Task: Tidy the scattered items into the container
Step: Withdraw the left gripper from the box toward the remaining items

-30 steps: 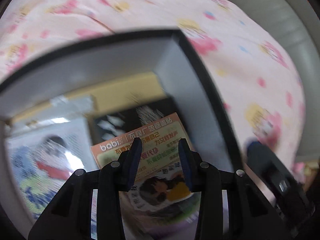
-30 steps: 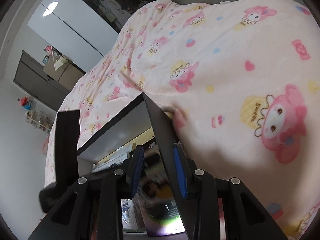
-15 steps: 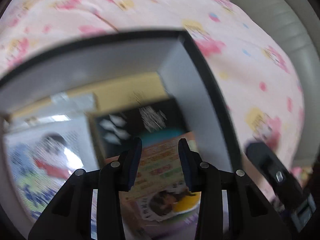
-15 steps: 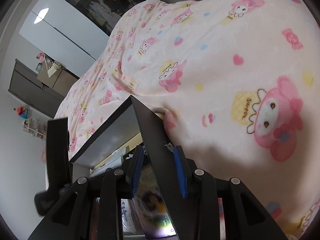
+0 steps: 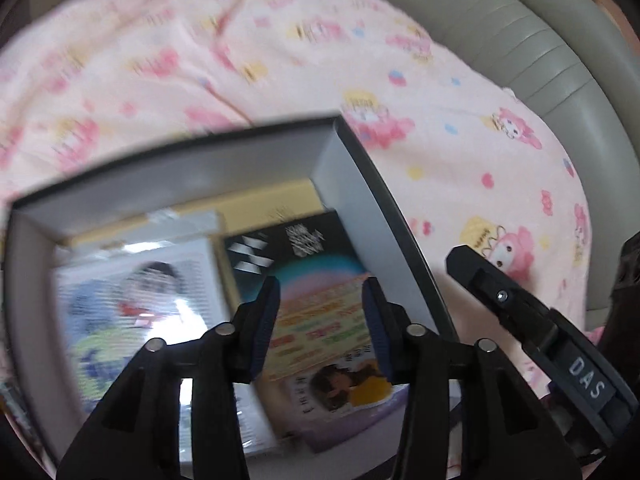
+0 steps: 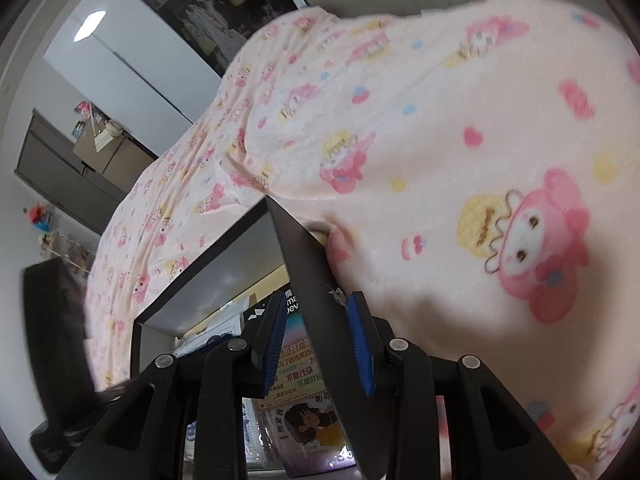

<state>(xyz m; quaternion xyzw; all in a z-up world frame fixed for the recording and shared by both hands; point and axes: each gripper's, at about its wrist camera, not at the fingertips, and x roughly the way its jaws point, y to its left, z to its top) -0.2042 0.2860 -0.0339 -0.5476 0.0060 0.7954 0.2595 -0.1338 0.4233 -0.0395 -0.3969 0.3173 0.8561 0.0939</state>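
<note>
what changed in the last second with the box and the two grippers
The left gripper pulled back from the box, showing more of the black card. It gripped nothing. The right gripper stayed astride the box's side wall; booklets remain inside.

L gripper (image 5: pixel 322 324) jaws apart, nothing between pads, pointing down + fwd. R gripper (image 6: pixel 316 344) jaws parted, straddling a thin dark wall; contact w/ pads unclear.

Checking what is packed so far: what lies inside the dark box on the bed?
Inside the dark grey-walled box: a colourful leaflet lying over a black booklet, beside a cartoon-printed packet. Anything beneath them is covered.
</note>
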